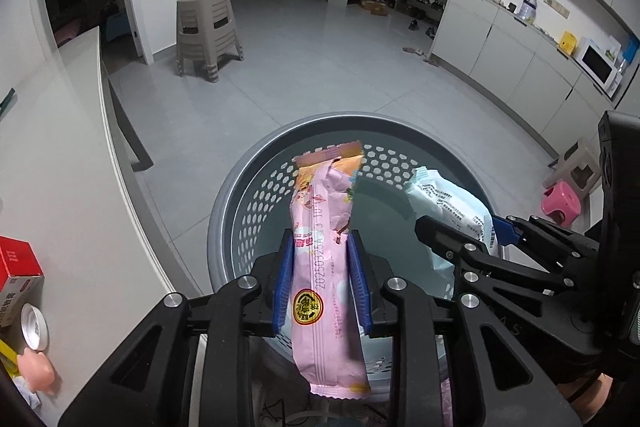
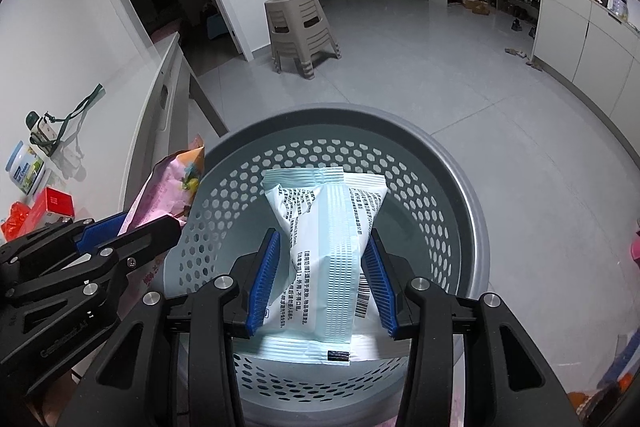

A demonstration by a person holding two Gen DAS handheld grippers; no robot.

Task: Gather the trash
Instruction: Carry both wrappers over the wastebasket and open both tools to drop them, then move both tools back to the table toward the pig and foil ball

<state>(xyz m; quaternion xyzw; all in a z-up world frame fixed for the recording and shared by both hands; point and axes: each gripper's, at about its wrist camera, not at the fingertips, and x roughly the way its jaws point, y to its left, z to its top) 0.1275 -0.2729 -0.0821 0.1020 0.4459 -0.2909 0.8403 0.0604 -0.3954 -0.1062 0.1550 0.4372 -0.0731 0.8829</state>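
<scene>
Pink wrapper (image 1: 326,267) lengthwise in left claw (image 1: 320,283), over basket (image 1: 256,203).

Right gripper (image 2: 322,281): blue pads clamped on a pale blue packet (image 2: 326,251), above the basket's open mouth.
Basket (image 2: 460,195): grey, round, perforated wall.
Left gripper (image 2: 132,229): at the basket's left rim, pinching a pink wrapper (image 2: 160,193).

The pink snack wrapper (image 1: 326,267) is showing a printed date code reading roughly 20250325A, followed by smaller digits too blurred to read, above a round gold seal. The pale blue wipes packet (image 2: 332,255) is carrying Chinese print and a barcode — too small to read. The white tub (image 2: 25,169) is bearing an illegible blue label.
</scene>
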